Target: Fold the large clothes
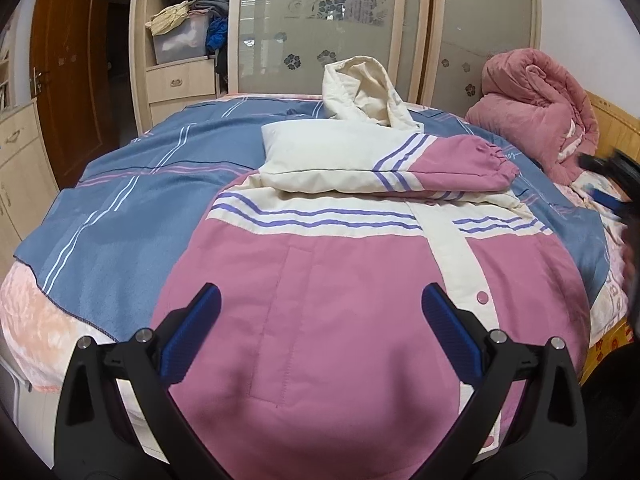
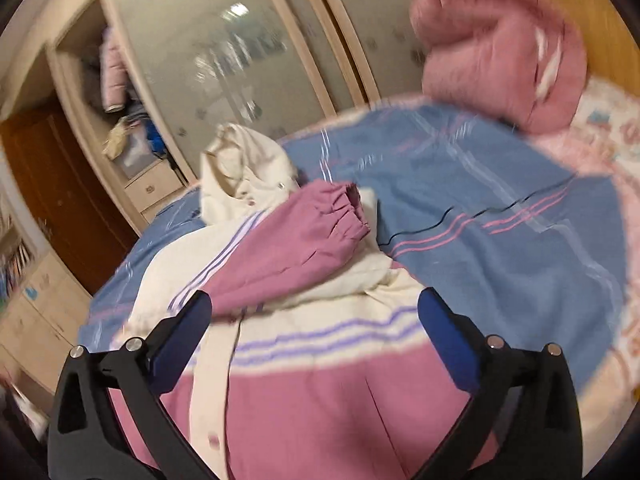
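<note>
A pink and cream hooded jacket [image 1: 320, 280] with purple stripes lies front-up on the bed. One sleeve [image 1: 440, 164] is folded across the chest, its gathered pink cuff [image 2: 348, 212] pointing right. The cream hood [image 1: 360, 92] stands up at the far end. My left gripper [image 1: 320, 312] hovers open over the jacket's pink lower body, nothing between its blue pads. My right gripper [image 2: 316, 320] is open wide above the striped chest near the placket, empty; its view is blurred. The right gripper also shows blurred at the left wrist view's right edge [image 1: 612, 184].
A blue striped blanket [image 1: 132, 208] covers the bed under the jacket. A rolled pink quilt [image 1: 536, 116] sits at the far right by the wooden headboard [image 1: 616, 128]. Behind stand a wardrobe with frosted doors [image 1: 320, 28], open shelves of clothes [image 1: 184, 20] and a brown door [image 1: 68, 60].
</note>
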`<move>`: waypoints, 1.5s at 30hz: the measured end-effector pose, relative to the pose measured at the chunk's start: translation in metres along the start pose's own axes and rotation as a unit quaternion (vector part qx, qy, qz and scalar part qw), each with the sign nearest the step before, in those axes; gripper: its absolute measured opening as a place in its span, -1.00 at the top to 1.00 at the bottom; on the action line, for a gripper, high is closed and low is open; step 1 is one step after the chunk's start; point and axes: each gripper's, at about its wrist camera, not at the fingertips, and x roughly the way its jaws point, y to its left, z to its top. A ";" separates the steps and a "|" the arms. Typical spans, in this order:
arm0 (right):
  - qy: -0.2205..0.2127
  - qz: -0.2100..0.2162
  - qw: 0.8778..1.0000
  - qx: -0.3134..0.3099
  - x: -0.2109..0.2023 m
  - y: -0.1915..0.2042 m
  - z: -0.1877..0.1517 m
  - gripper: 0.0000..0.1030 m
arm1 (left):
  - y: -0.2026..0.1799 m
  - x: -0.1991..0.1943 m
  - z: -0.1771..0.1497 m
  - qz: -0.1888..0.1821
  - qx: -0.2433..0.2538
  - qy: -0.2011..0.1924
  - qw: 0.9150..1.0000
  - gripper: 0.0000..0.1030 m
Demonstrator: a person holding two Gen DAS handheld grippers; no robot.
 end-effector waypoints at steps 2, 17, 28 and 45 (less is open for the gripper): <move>-0.024 -0.033 0.999 -0.024 -0.025 0.001 -0.023 -0.97 | -0.003 -0.001 -0.002 0.000 0.005 0.000 1.000 -0.96; -0.050 -0.062 0.990 -0.118 -0.059 0.024 -0.079 -0.97 | -0.012 -0.013 -0.006 0.021 0.019 -0.022 0.999 -0.96; -0.031 -0.055 0.990 -0.125 -0.054 0.028 -0.082 -0.97 | -0.013 -0.013 -0.006 0.022 0.021 -0.022 0.999 -0.96; -0.020 -0.037 0.993 -0.113 -0.049 0.035 -0.074 -0.97 | -0.021 -0.013 0.024 0.019 0.031 -0.022 0.999 -0.96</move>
